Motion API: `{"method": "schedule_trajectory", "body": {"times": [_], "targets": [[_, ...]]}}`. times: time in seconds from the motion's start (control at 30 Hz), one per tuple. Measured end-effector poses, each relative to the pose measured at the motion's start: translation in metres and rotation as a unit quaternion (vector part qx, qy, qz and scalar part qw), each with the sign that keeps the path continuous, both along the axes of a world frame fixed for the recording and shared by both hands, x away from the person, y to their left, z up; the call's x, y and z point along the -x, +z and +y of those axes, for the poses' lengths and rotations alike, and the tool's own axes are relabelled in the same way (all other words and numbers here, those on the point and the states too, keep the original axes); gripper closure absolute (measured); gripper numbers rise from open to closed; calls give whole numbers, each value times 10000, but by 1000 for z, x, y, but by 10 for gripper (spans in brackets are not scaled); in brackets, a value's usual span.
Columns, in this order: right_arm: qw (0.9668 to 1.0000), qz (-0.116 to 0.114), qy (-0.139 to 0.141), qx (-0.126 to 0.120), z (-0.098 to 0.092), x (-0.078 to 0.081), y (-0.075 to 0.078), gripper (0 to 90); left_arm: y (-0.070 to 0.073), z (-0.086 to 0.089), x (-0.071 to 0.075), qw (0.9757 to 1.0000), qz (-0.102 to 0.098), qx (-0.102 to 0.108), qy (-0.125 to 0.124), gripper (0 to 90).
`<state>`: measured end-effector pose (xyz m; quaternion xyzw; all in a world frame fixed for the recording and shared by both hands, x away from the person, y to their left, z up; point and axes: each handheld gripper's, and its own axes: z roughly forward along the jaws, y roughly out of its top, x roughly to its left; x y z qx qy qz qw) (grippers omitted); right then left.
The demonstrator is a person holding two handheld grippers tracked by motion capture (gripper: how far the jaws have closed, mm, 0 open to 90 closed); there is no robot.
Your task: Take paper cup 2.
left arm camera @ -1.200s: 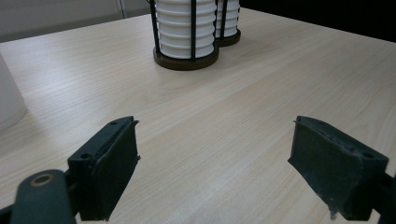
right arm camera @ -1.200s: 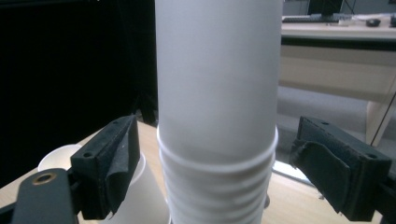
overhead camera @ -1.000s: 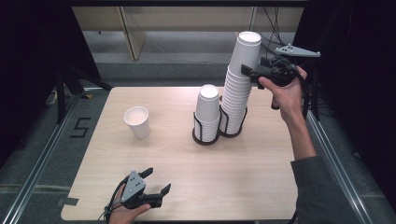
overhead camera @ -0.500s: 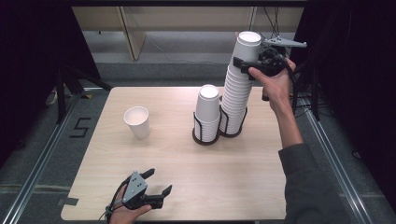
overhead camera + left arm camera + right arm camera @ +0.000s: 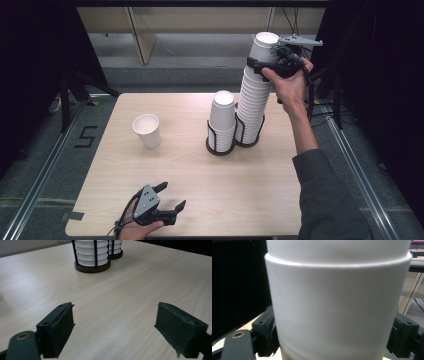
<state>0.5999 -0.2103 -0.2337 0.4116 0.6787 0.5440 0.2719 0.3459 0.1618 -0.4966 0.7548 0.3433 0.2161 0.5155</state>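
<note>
A tall stack of white paper cups [image 5: 251, 102] stands in a black wire holder at the table's far right. My right gripper [image 5: 258, 62] is up at its top, jaws on either side of the top cup [image 5: 263, 46]. In the right gripper view the pads press both sides of that cup [image 5: 337, 302]. A shorter cup stack [image 5: 222, 117] sits in a second holder just left of it. A single white cup [image 5: 147, 130] stands upright at the left. My left gripper [image 5: 172, 195] rests near the front edge, open and holding nothing [image 5: 115, 322].
The wooden table [image 5: 190, 165] has bare room in the middle and front. Both holders' bases [image 5: 92, 266] lie ahead of the left gripper. Metal floor rails run along both sides of the table, and dark floor and furniture lie beyond its far edge.
The right hand has moved left and slightly up, bringing its jaws around the top cup of the tall stack. The left gripper has stayed put.
</note>
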Motion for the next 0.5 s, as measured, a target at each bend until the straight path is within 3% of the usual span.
{"method": "schedule_trajectory", "body": {"times": [0.1,0.27,0.5], "targets": [[10000,-26,-56,-54,1,3,9,175,0,0,0,10000,-3,-25,-11,143],[9994,-313,-92,-91,1,7,29,175,0,-1,0,10000,8,-36,-30,143],[9984,-536,-113,-136,2,14,56,177,0,-1,0,10000,-5,-24,-46,143]]}}
